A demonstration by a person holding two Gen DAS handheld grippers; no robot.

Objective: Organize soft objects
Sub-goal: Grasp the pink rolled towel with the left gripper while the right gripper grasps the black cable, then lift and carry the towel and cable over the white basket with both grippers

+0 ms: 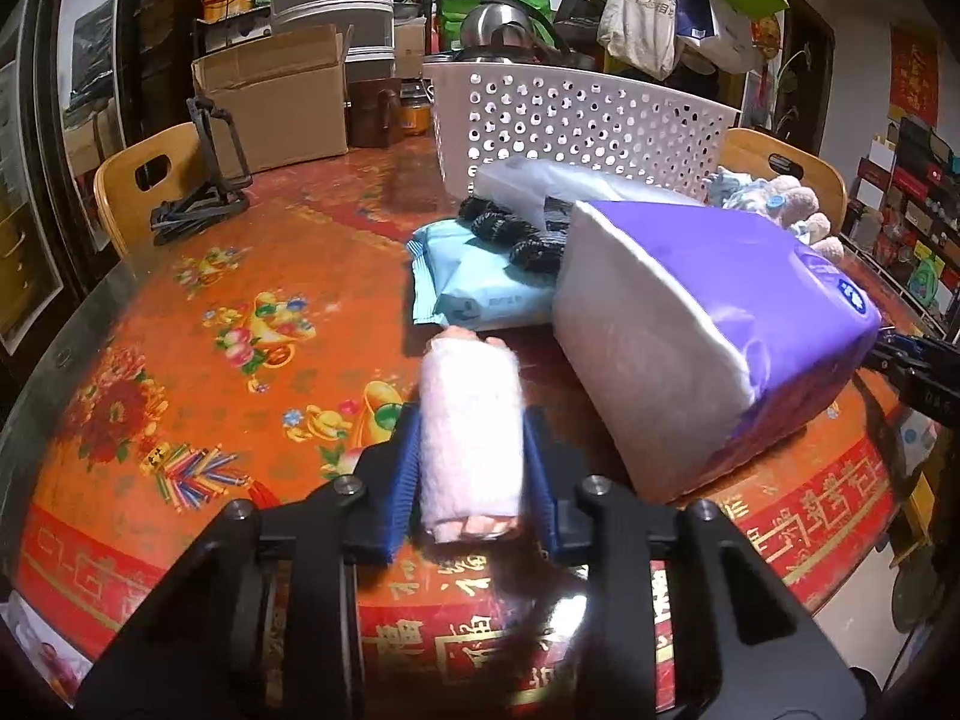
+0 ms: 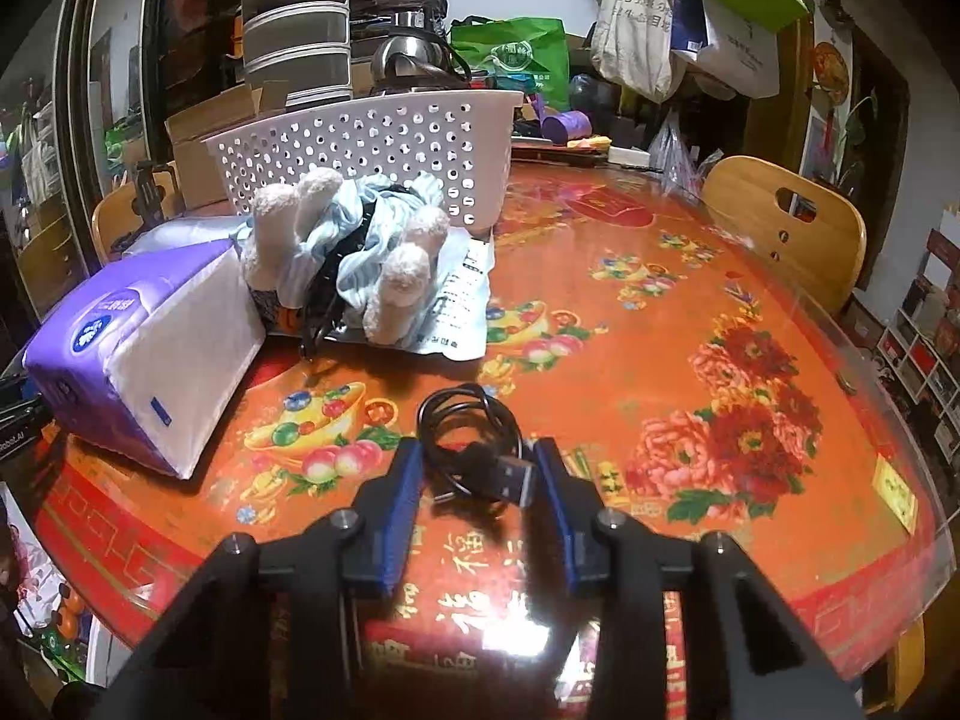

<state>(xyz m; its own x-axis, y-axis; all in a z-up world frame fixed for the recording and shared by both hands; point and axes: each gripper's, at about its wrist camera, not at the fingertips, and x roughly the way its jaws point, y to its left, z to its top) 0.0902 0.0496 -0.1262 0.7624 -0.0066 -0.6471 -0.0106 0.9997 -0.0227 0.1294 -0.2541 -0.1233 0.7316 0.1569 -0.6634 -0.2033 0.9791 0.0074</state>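
A rolled pink towel [image 1: 468, 408] lies lengthwise between the blue pads of my left gripper [image 1: 471, 426], and both pads press on its sides just above the red patterned table [image 1: 240, 312]. My right gripper [image 2: 477, 450] is closed around a coiled black USB cable [image 2: 468, 420], with the plug against its right pad. A purple tissue pack [image 1: 708, 348] [image 2: 144, 348] leans between the two grippers. Behind it lie a blue wipes pack [image 1: 480, 288], black fuzzy pieces [image 1: 510, 234] and a plush toy in blue cloth [image 2: 336, 240]. A white perforated basket [image 1: 576, 114] [image 2: 372, 138] stands at the back.
A cardboard box [image 1: 282, 102] and a black folding stand [image 1: 204, 180] sit at the back left of the table. Wooden chairs [image 2: 786, 228] [image 1: 138, 180] stand at both sides. Bags hang above a cluttered background. The table's glass edge [image 2: 900, 360] curves round on the right.
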